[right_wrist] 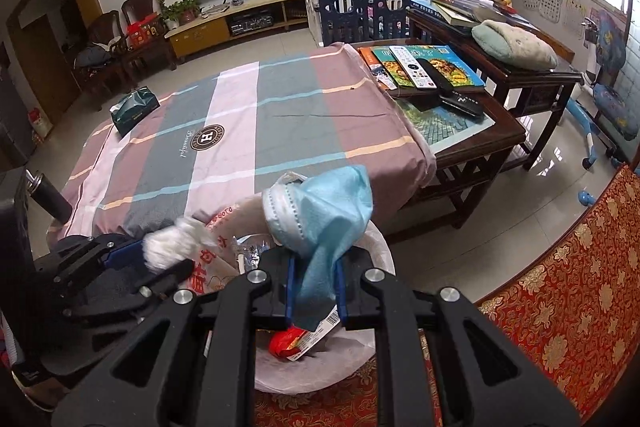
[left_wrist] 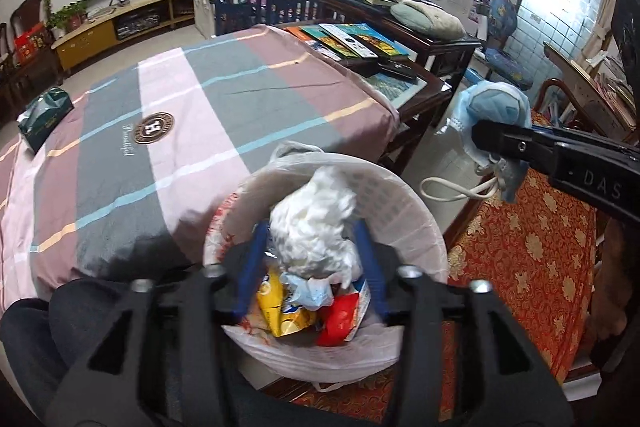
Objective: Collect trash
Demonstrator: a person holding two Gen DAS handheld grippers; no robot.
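Above the waste basket (left_wrist: 400, 195), already holding wrappers, the left gripper (left_wrist: 316, 239) stands jaws apart around crumpled tissue (left_wrist: 316, 223); the right gripper (right_wrist: 316, 283) is clamped on a face mask (right_wrist: 332, 203), not yet dropped.

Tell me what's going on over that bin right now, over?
Left gripper open above the bin, white tissue wad loose between its fingers. Right gripper shut on blue face mask. Nothing in the way.

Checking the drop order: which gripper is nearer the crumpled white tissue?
Left. The left gripper is open around the tissue above the bin; the right gripper, holding a mask, stays beside it.
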